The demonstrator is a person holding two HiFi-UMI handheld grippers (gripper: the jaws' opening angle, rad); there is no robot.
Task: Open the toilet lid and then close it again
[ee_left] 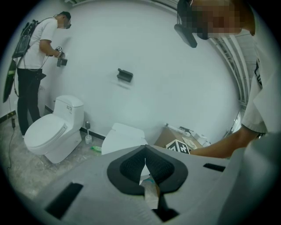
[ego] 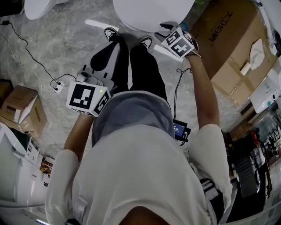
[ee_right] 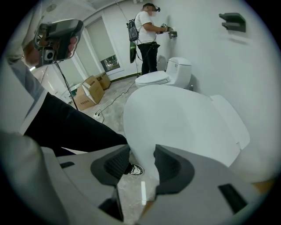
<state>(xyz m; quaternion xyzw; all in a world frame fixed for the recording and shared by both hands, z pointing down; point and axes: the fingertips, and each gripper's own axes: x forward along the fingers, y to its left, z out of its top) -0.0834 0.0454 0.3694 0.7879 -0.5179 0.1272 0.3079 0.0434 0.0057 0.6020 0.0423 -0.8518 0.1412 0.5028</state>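
Your toilet lid (ego: 153,13) lies down flat over the bowl, which stands on the floor (ego: 66,39) just ahead of your shoes. So, by the look of it, the opening is not yet done and the closing comes after it.

Your right gripper (ee_right: 141,165) is at the lid's front edge. Its jaws are apart with that rim lined up between them, not clamped. Your left gripper (ee_left: 145,165) hangs by your leg, its jaws together and empty.
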